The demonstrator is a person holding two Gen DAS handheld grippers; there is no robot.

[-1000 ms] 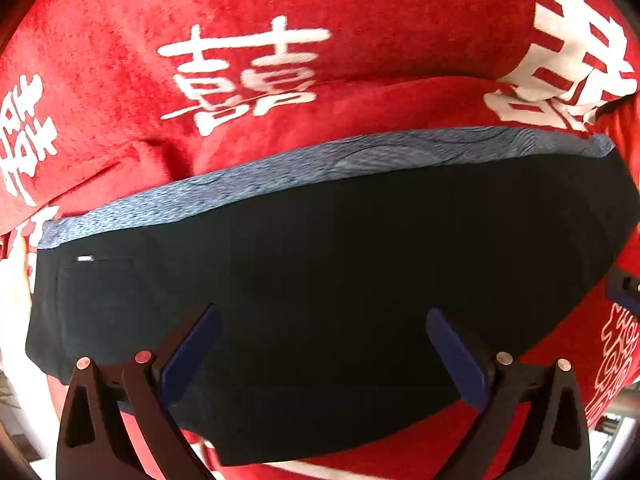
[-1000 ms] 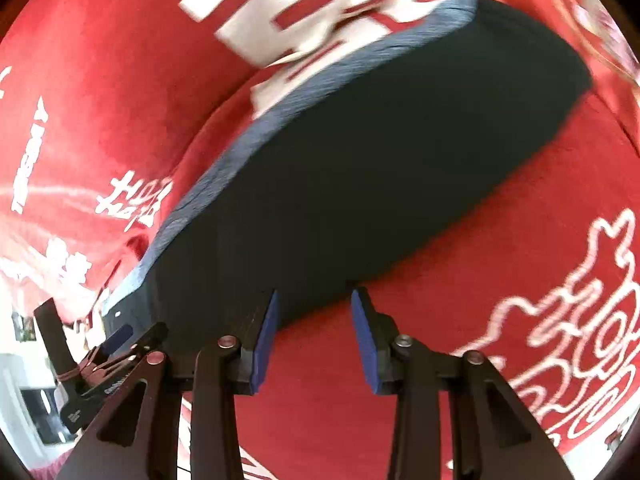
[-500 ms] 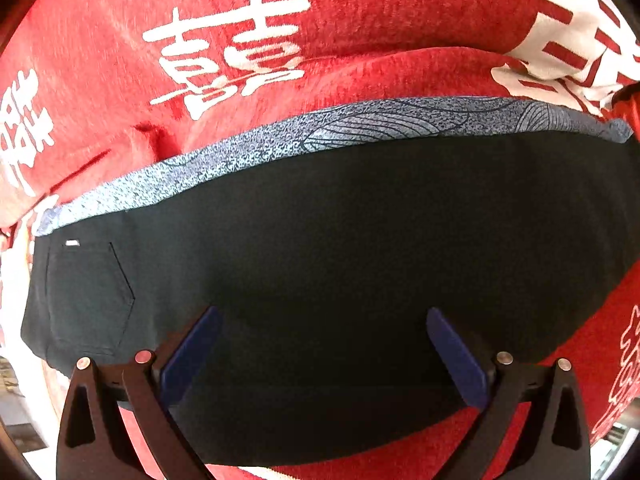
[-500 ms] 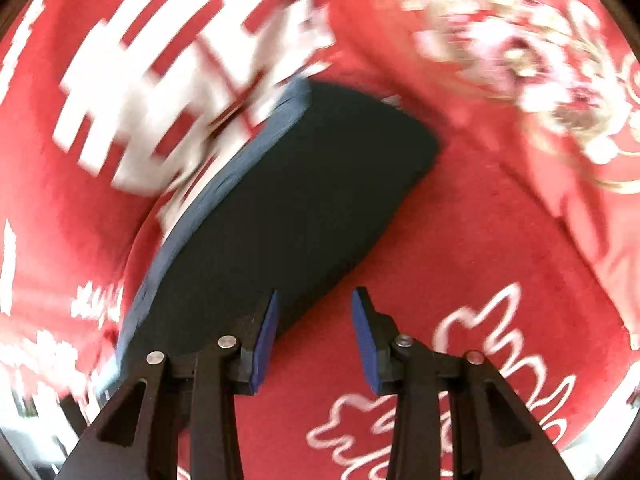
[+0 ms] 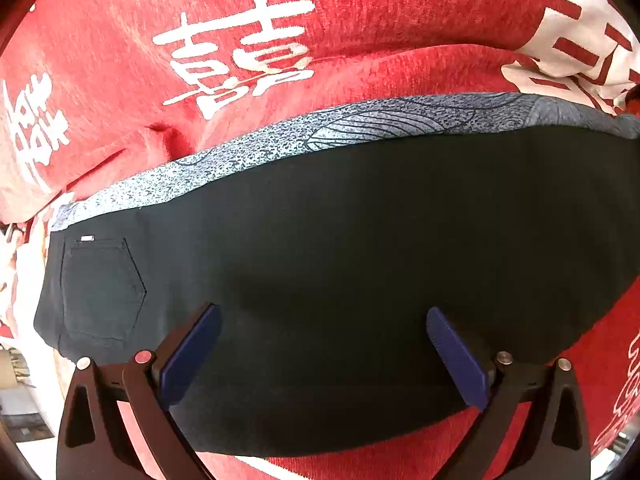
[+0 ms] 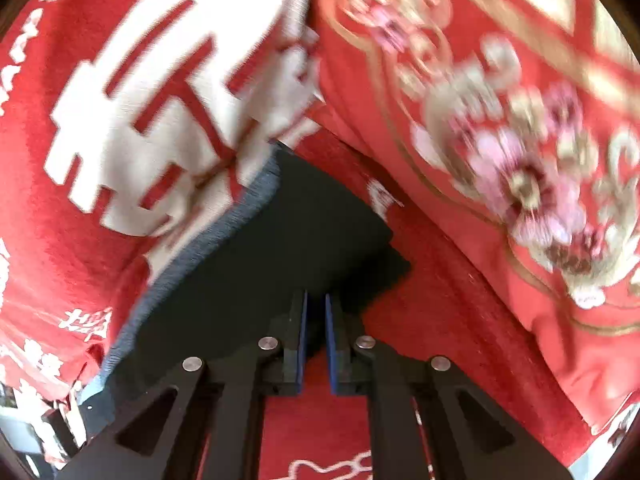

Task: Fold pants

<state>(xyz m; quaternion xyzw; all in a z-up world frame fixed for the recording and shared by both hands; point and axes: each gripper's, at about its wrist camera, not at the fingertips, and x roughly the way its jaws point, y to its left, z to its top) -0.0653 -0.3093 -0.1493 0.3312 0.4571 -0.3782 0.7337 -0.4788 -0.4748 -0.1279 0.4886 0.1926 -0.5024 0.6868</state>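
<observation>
A: Where do the pants [image 5: 360, 280] lie?
B: Flat on the red blanket [image 5: 360, 20], patterned waistband [image 5: 320, 132] at the far edge, directly under the left gripper [image 5: 320, 344], whose 2 fingers are spread wide.
A: The right gripper [image 6: 316, 340]?
B: Its fingers are nearly together at the pants' near edge; whether they pinch fabric, I cannot tell.

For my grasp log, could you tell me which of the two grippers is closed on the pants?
The right gripper: its blue pads are nearly together at the near edge of the black pants. The left gripper hangs wide open above them.
</observation>
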